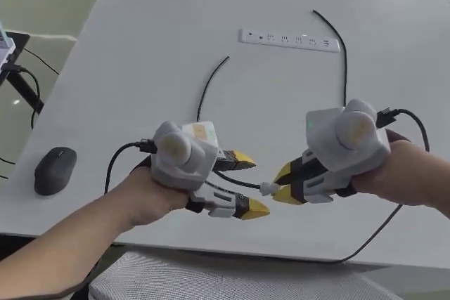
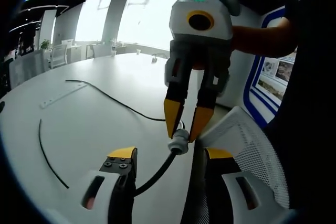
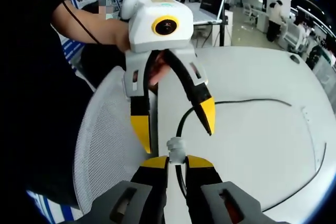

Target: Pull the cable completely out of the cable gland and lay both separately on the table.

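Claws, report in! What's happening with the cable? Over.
Right claw shut on the white gland. Left claw open around the cable. Cable not yet pulled out. Power strip far back, out of the way.

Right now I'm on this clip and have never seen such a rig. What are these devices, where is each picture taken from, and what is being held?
There is no robot here. A person holds a two-jaw gripper in each hand. The head view comes from a headset camera looking down at a white table. The two round pictures come from a camera riding on each gripper. The right gripper is shut on a small white cable gland. A black cable runs from the gland between the open jaws of the left gripper, which does not grip it. A power strip and a mouse also lie on the table.
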Tool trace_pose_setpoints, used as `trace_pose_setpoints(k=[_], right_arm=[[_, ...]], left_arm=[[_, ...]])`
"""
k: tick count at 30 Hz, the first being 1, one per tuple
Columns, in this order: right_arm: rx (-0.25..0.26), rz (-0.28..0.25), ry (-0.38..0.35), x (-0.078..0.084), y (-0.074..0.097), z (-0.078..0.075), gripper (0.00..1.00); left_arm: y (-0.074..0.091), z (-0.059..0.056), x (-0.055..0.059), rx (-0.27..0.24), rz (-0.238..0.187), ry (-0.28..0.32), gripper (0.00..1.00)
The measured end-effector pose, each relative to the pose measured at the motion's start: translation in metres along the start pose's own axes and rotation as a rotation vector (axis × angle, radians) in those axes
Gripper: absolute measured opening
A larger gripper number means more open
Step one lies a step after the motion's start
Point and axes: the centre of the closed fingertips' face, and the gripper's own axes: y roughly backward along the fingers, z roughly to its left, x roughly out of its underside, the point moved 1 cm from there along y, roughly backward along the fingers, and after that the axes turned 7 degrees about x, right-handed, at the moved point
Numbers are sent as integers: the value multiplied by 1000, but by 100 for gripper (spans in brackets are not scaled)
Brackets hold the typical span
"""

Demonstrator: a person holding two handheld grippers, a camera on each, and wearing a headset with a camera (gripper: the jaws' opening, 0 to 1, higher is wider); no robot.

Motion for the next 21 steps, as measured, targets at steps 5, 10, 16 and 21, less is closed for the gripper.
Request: trace_pose_setpoints(k=[5,10,16,21], right_arm=[[0,-3,12,0,1,1,6],[0,-6,20,1,2,1,6],[3,-11,29,1,3,1,6],[-5,-12,34,0,2,3,6]], left_arm=[[-1,-1,-1,7,-8,13,46],[-2,-3,-2,21,-21,25,42],[-4,-7,-3,46,-31,40,34],[-4,-8,0,57,-35,58,28]])
